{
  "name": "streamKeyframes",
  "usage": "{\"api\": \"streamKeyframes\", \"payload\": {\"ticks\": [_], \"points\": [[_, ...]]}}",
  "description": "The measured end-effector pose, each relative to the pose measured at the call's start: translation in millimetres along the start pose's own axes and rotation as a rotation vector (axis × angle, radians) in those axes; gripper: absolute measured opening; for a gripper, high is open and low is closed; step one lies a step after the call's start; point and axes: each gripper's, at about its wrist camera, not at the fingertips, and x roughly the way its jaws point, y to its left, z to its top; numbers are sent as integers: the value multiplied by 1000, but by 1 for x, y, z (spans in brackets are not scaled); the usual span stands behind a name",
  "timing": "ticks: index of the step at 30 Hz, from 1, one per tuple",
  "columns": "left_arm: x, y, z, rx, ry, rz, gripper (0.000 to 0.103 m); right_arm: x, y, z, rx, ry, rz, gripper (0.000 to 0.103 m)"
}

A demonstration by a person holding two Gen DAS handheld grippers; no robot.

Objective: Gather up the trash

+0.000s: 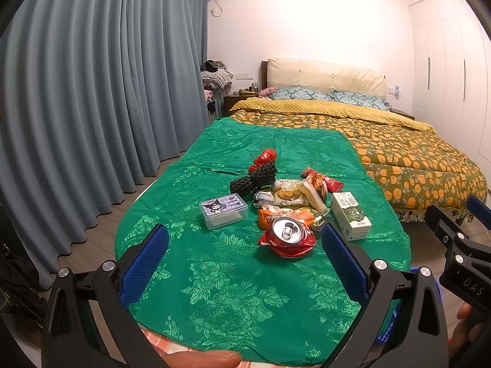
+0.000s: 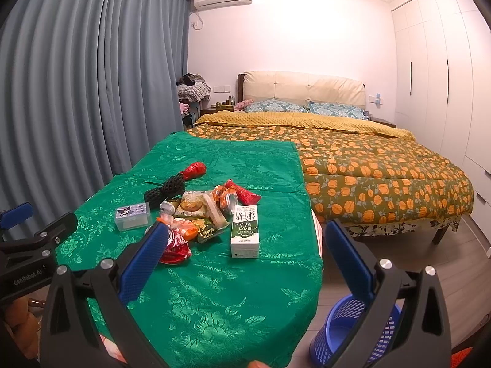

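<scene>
You're looking at a worktop draped in shiny green cloth with a woven floral sheen. Near its middle, the crushed can is glossy red metal with a bare silver top. Just right of the can, the milk carton looks like smooth matt paper. Left of the can sits a clear plastic box. Your fingers carry blue, finely textured pads on matt black plastic. The blue bin is perforated plastic.

A crushed red can stands top-up at the near edge of the pile. At its 2 o'clock lies a white-and-green milk carton on its side. At 12 o'clock sit orange, clear and red wrappers; beyond them black foam netting. The blue bin stands on the floor at 4 o'clock.
</scene>
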Motion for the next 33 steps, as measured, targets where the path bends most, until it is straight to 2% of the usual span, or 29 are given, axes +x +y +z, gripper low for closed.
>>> {"api": "streamKeyframes", "payload": {"ticks": [33], "points": [[7,5,-1,0,0,1,98,3,0,-2,0,4,0,99]]}}
